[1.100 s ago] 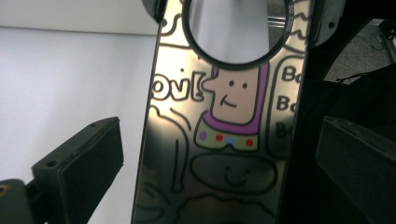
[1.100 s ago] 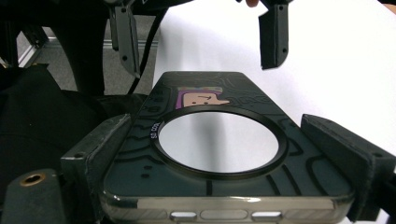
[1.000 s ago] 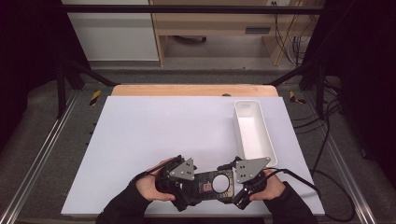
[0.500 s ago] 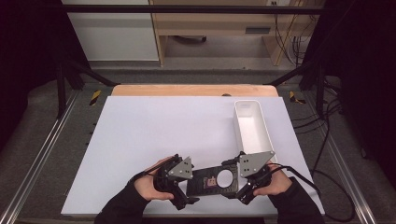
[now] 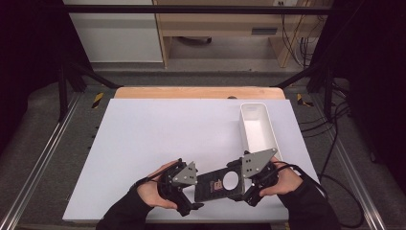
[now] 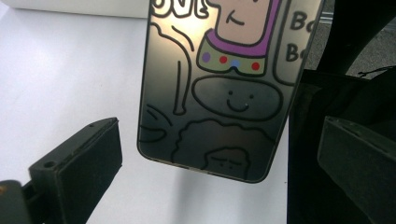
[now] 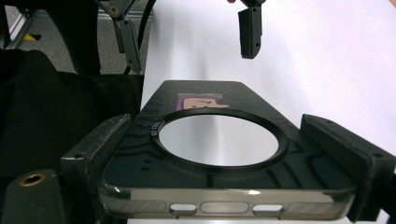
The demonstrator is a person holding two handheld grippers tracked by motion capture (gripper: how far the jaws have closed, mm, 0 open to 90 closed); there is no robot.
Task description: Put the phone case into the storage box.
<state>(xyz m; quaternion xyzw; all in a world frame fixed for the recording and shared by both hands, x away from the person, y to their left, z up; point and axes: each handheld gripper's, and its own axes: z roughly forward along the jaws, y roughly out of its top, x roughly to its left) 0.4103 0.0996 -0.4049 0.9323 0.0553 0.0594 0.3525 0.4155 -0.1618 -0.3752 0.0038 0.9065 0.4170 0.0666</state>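
A dark see-through phone case (image 5: 218, 184) with cartoon drawings and a round ring is held just above the table's near edge. My right gripper (image 5: 241, 186) is shut on the case's ring end; in the right gripper view both jaws of that gripper (image 7: 224, 154) press the sides of the case (image 7: 215, 172). My left gripper (image 5: 194, 190) faces the other end. In the left gripper view the case (image 6: 219, 93) hangs between the wide-apart jaws of the left gripper (image 6: 224, 158), touching neither. The left gripper's open fingers (image 7: 250, 32) show beyond the case.
A long white tray (image 5: 268, 125) stands at the right back of the white table (image 5: 163, 134), just beyond my right hand. A wooden strip (image 5: 196, 92) runs along the far edge. Cables (image 5: 335, 143) trail down the right side.
My right gripper has drifted slightly away from the person with the case in it. The left gripper has stayed about where it was.
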